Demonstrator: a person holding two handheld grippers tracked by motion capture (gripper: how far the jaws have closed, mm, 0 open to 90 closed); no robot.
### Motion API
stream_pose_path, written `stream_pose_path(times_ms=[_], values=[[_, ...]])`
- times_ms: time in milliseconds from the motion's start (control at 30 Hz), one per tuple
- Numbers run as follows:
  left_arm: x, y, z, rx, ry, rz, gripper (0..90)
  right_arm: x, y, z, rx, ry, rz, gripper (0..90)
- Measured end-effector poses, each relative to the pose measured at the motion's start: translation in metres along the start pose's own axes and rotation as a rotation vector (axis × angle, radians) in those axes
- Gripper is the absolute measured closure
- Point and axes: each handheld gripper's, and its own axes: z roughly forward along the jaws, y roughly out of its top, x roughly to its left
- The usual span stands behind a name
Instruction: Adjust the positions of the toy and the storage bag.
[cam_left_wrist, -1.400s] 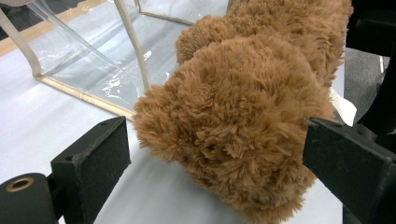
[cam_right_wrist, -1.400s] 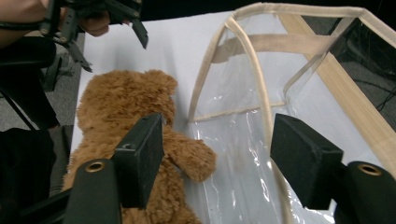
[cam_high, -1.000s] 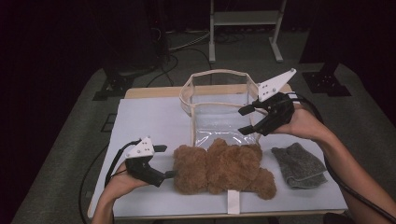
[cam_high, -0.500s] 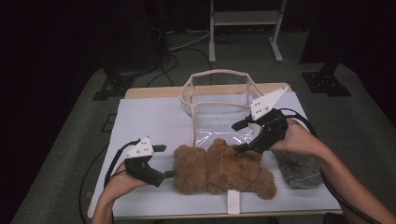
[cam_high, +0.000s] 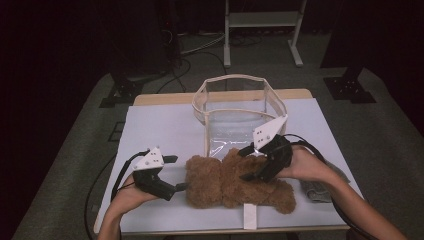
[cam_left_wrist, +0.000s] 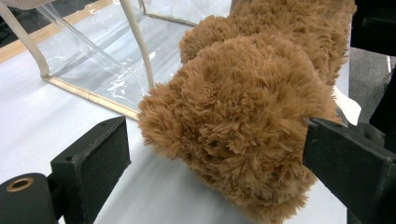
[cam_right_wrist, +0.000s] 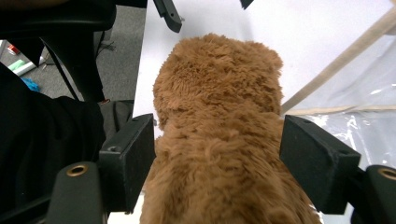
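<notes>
Left gripper (cam_high: 181, 186): jaws apart around teddy bear (cam_high: 235, 182) head
Right gripper (cam_high: 252, 162): jaws apart, straddling body
Risk: shallow fur-only grip slips during lift

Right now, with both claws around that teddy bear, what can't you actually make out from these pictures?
- Teddy bear: its face, turned away or blurred in every view.
- Grey cloth: mostly behind the right hand in the high view.
- Left claw: whether its pads touch the fur; plush hides the contact.
- Right claw: the same.
- Clear bag: its contents, lost in glare.
</notes>
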Motion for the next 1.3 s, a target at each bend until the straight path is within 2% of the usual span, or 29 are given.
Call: stream_pose_path(times_ms=[267, 467, 533, 800, 1033, 1300], values=[[0.001, 0.000, 0.000, -0.004, -0.003, 0.002, 6.3, -0.001, 0.003, 0.024, 0.051, 0.011, -0.016, 24.6], [0.000, 0.000, -0.001, -0.006, -0.004, 0.001, 6.3, -0.002, 0.004, 0.038, 0.095, -0.002, -0.036, 24.6], [0.000, 0.000, -0.002, -0.006, -0.006, 0.002, 6.3, -0.001, 0.003, 0.040, 0.107, -0.004, -0.030, 24.6], [0.000, 0.000, 0.000, -0.002, -0.008, 0.002, 6.3, -0.001, -0.003, 0.045, 0.113, -0.034, -0.036, 23.7], [0.000, -0.001, -0.001, -0.002, -0.008, -0.002, 6.3, -0.004, -0.003, 0.049, 0.125, -0.040, -0.035, 22.6], [0.001, -0.002, 0.000, 0.001, -0.010, -0.004, 6.3, -0.003, -0.011, 0.050, 0.128, -0.044, -0.002, 22.4]])
